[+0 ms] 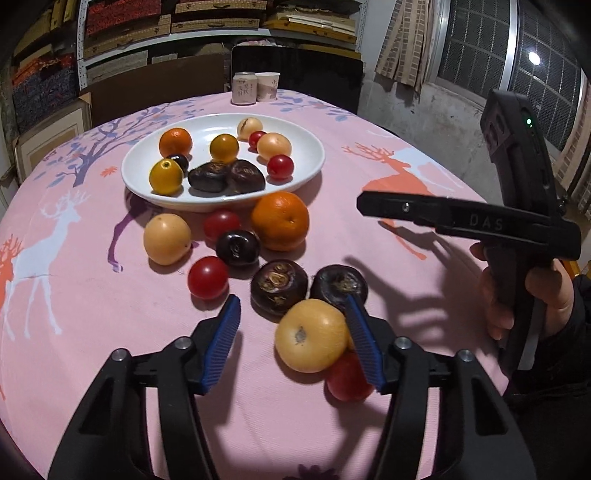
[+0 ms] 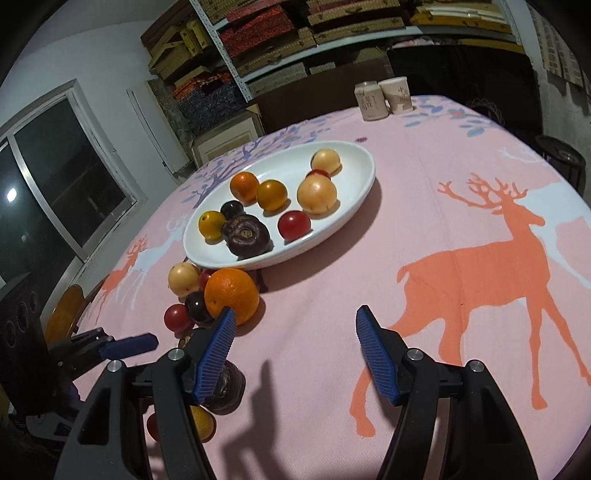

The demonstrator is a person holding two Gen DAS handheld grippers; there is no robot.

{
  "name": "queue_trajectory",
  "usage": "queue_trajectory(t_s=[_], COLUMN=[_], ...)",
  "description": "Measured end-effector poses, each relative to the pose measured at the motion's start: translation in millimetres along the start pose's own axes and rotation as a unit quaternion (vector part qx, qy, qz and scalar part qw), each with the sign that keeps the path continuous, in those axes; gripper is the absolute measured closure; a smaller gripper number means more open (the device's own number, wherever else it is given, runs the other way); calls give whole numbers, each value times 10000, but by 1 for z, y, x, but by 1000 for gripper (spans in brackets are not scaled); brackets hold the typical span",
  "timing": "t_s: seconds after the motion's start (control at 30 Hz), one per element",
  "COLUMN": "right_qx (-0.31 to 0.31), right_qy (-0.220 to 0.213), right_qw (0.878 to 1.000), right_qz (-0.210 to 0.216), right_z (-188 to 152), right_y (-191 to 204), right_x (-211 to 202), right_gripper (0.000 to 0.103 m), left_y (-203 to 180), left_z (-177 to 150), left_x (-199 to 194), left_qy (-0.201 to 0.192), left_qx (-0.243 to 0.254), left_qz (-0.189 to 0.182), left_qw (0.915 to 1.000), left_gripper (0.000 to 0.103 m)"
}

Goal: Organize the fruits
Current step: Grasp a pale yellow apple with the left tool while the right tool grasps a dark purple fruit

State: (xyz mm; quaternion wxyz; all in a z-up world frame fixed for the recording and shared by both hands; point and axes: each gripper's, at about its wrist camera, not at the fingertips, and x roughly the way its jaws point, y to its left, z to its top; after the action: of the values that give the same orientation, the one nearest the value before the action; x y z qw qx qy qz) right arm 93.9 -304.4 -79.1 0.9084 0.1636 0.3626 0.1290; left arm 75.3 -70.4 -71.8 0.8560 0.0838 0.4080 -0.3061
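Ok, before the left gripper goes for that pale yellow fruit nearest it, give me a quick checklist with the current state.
1. left gripper empty: ok, nothing clamped.
2. Jaws wide enough for the pale yellow fruit: cannot tell; it sits at the right pad.
3. Neighbours clear: not ok, a red fruit and a dark fruit crowd it.
4. Room on the white plate: ok, bare patches remain.
5. right gripper out of the way: ok, open over bare tablecloth.

Far edge of the table
A can (image 1: 244, 88) and a paper cup (image 1: 267, 86) stand touching there; shelves (image 2: 306, 33) of boxes behind.
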Motion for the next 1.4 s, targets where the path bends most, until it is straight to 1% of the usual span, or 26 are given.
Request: queue_trajectory(t_s=[0.03,0.07,0.1,0.13,0.23,0.27,0.3,0.33,0.37,0.4,0.43,0.47,0.5,0.57,0.67,0.7,0.8,0.9,0.97,1.03,1.1,1.13,1.2,1.3,1.37,1.4], right_qx=[-1,56,136,245,356,323,288,268,273,288,313,324,320,303,321,315,178,-332,-829,-1264,-1569,-1695,-1742,-1803,-1825,-1838], right_qy=[-12,0,5,20,30,31,38,45,43,39,29,27,32,37,51,51,88,182,312,524,657,718,844,1119,1302,1316], right_qw=[10000,9999,9998,9996,9992,9993,9994,9994,9994,9994,9993,9993,9993,9993,9993,9993,9996,9993,9961,9906,9854,9829,9810,9769,9742,9738], right_qz=[49,92,113,147,194,197,198,196,196,202,205,206,197,195,187,188,189,62,39,77,42,-56,-142,-259,-272,-263], right_z=[0,0,0,0,1,1,1,0,0,0,0,0,0,1,1,1,1,-5,-13,-21,-25,-26,-24,-25,-25,-27], right_y=[-1,-3,-6,-10,-15,-13,-11,-11,-11,-11,-11,-11,-10,-10,-10,-11,-6,13,35,55,70,76,80,85,87,88], right_x=[-1,0,0,0,2,1,1,2,1,1,1,1,2,2,3,3,3,3,1,2,3,5,10,23,31,32], right_gripper=[35,35,35,35,35,35,35,35,35,35,35,35,35,35,35,35,35,35,35,36,37,39,42,53,55,56], left_y=[-2,-3,-6,-7,-1,4,11,18,20,19,19,17,16,18,25,28,42,66,77,82,81,79,75,74,74,74], left_z=[-1,-2,-5,-6,-10,-12,-12,-14,-15,-15,-13,-12,-12,-12,-10,-9,-8,-10,-12,-14,-14,-14,-14,-14,-15,-15], left_x=[2,4,4,3,3,6,8,13,11,9,8,6,6,5,-4,-9,-24,-32,-33,-33,-33,-33,-34,-33,-33,-33], left_qy=[65,119,79,69,137,179,214,309,185,152,117,90,86,61,-114,-198,-485,-673,-703,-698,-703,-713,-725,-728,-737,-730], left_qx=[-47,-62,-26,-33,-257,-414,-599,-804,-828,-784,-749,-711,-655,-696,-772,-775,-877,-1220,-1404,-1479,-1423,-1366,-1280,-1288,-1315,-1318], left_qz=[-105,-114,-18,-14,-137,-210,-242,-301,-312,-317,-455,-430,-346,-401,-388,-351,-74,137,171,151,144,163,178,158,144,131], left_qw=[9999,9998,10000,10000,9995,9988,9977,9958,9959,9963,9961,9965,9972,9968,9962,9962,9949,9901,9874,9864,9872,9879,9890,9889,9885,9885], left_gripper=[59,61,62,62,60,45,10,7,12,43,59,62,62,62,62,62,62,62,62,62,62,62,62,62,62,62])
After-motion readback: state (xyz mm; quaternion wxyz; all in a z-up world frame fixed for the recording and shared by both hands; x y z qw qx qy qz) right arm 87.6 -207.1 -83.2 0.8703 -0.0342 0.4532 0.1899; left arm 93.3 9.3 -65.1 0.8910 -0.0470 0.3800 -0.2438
